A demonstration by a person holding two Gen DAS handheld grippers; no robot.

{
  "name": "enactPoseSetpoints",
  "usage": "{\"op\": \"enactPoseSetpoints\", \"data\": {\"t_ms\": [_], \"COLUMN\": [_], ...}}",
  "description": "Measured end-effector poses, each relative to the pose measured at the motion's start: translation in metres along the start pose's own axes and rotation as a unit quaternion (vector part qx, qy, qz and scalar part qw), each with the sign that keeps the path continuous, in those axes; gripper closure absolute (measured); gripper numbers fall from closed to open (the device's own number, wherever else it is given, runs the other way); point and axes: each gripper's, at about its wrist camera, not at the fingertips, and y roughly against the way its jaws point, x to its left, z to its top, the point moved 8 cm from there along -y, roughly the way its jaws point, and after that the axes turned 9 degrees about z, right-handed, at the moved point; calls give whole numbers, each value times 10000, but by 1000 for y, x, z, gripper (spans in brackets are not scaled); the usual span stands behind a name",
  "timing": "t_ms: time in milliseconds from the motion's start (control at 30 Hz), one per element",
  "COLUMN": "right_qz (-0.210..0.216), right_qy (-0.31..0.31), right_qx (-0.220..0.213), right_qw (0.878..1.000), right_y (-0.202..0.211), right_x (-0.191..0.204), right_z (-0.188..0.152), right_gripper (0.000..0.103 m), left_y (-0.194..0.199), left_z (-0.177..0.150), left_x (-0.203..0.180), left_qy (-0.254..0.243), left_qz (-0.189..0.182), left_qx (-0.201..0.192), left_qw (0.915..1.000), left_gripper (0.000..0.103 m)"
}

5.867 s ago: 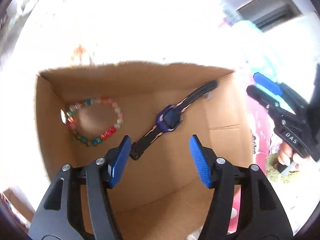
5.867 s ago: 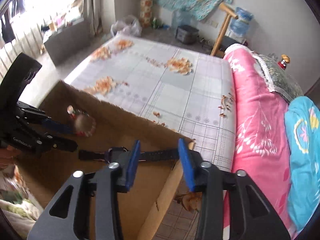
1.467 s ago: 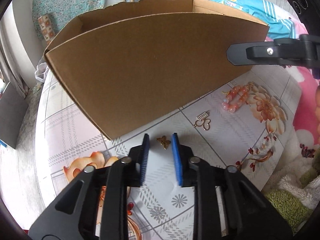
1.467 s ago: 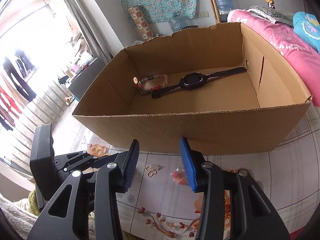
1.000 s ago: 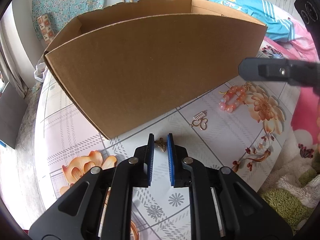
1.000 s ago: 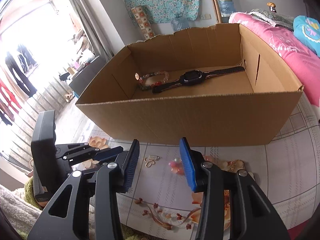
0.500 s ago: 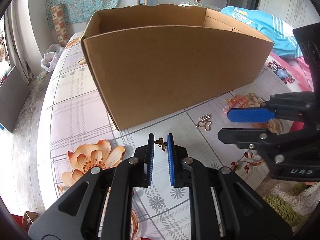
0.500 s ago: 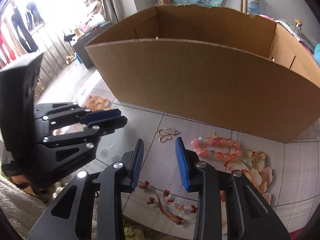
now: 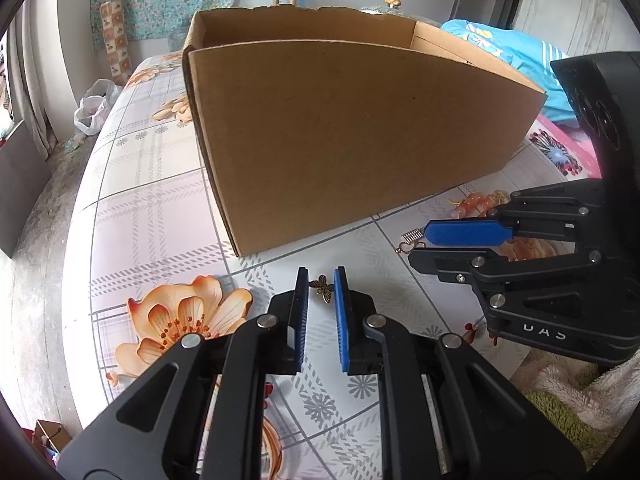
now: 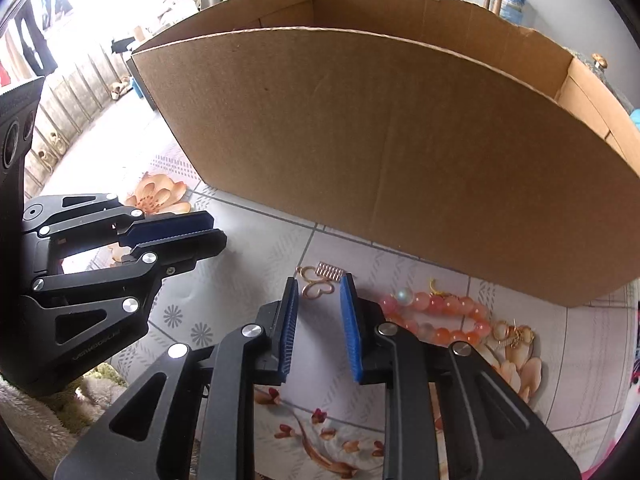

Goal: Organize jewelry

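On the far left of the flowered bedsheet (image 9: 152, 216) nothing of the task lies loose; the first piece met is the small butterfly charm (image 9: 324, 288), which sits between the narrowed blue pads of the left gripper (image 9: 322, 280). The jaws stand close together with the charm at their tips, though the frames do not show for certain that the pads press on it, so whether it is truly gripped cannot be told. Behind it stands the cardboard box (image 9: 360, 140), the likely destination, with its near wall facing both cameras so that its inside is hidden; what it already holds cannot be judged from here. Further right, the rose-gold heart clasp (image 10: 318, 280) lies flat on the sheet at the tips of the right gripper (image 10: 320, 292), whose jaws are closing around it but do not yet touch it. Just right of that gripper rests the orange bead bracelet (image 10: 436, 312), close to the box's foot, with a small gold trinket (image 10: 510, 334) at its right end. By this reading the sorting is only partly done: at least three loose pieces remain outside the box, two are about to be picked up, and the bracelet is untouched.
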Motion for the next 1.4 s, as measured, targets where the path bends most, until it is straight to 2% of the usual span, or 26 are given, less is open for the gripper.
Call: {"op": "enactPoseSetpoints", "data": {"t_ms": [100, 167, 500, 567, 600, 733, 900, 967, 1033, 1100, 1267, 1367, 1400], "right_qz": [4, 77, 377, 547, 659, 1075, 1008, 865, 711, 556, 216, 59, 73], "right_qy": [80, 111, -236, -384, -482, -982, -961, -788, -548, -320, 212, 349, 324], "right_qx": [27, 51, 97, 97, 101, 70, -39, -33, -41, -47, 96, 164, 183], "right_qw": [10000, 9999, 9990, 9977, 9966, 9893, 9903, 9931, 9960, 9979, 9995, 9992, 9993], "right_y": [-2, -2, 1, 4, 5, 12, 19, 20, 17, 17, 5, 3, 4], "right_x": [3, 3, -12, -14, -15, -26, -35, -33, -25, -17, -3, 2, 3], "right_z": [3, 6, 6, 3, 1, -8, -10, -10, -7, -6, -3, -5, -5], "right_gripper": [85, 90, 90, 90, 101, 101, 100, 96, 83, 78, 78, 79, 82], "left_y": [-2, -2, -3, -3, -3, -3, -3, -3, -3, -4, -4, -3, -3], "left_z": [-1, -1, -1, 0, 0, -2, -3, -3, -3, -2, -3, -4, -5], "left_x": [1, 2, 0, 0, 0, -1, -4, -5, -7, -8, -9, -8, -8], "left_qy": [47, 43, -6, 1, 1, 19, -22, -38, -24, 10, 32, 17, 12], "left_qz": [-28, -34, -10, -7, -4, 5, 61, 85, 103, 111, 111, 94, 88], "left_qx": [17, -5, -29, -39, -53, -104, -105, -97, -93, -92, -100, -102, -105], "left_qw": [10000, 10000, 10000, 10000, 10000, 9999, 9999, 9999, 9999, 9999, 9999, 9999, 9999], "left_gripper": [91, 91, 91, 91, 91, 91, 91, 91, 91, 91, 91, 91, 91]}}
